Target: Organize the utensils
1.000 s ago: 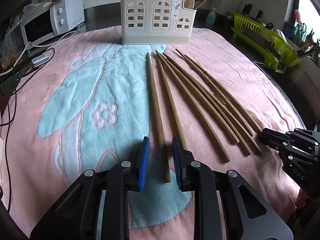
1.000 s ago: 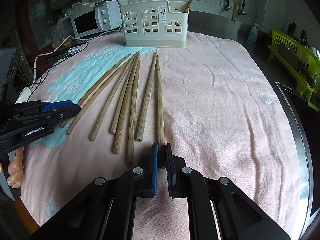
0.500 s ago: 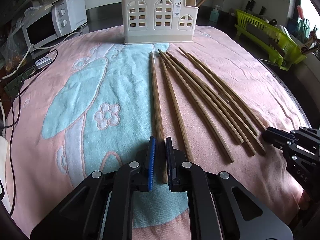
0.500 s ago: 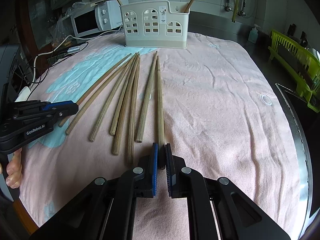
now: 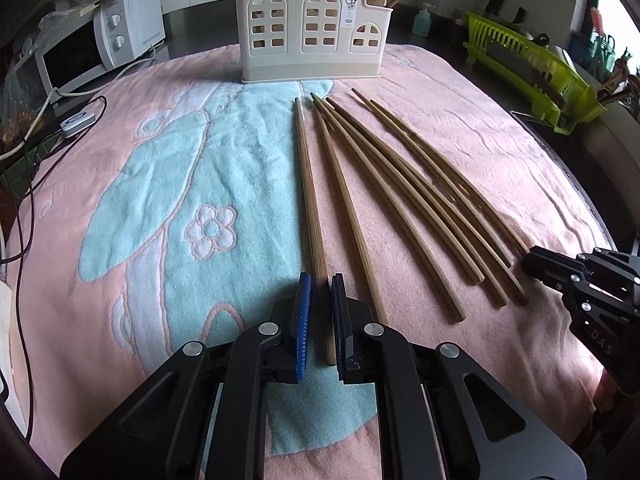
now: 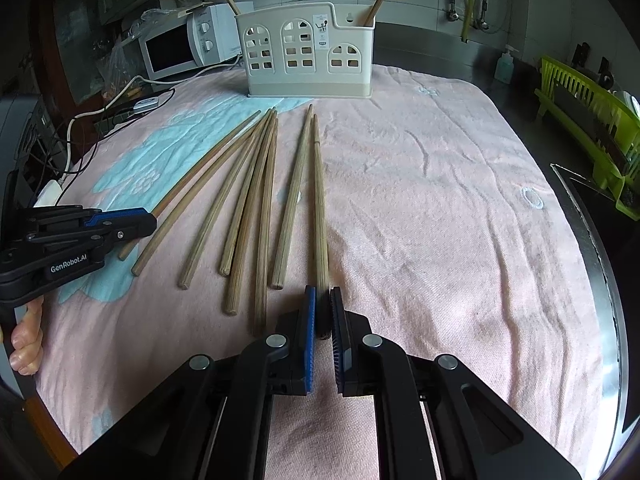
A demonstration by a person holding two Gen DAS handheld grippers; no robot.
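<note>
I am at the pick-up step: my left tongs (image 5: pixel 319 312) are clamped on the near end of the outermost chopstick (image 5: pixel 307 184), and my right tongs (image 6: pixel 322 312) are clamped on the end of another chopstick (image 6: pixel 319 200). Both sticks lie flat on the towel (image 5: pixel 140 184) over the counter. Next, I judge, I must lift each and carry it toward twelve o'clock, tipping it upright into the holder (image 5: pixel 308 28), which has two sticks leaning inside.
</note>
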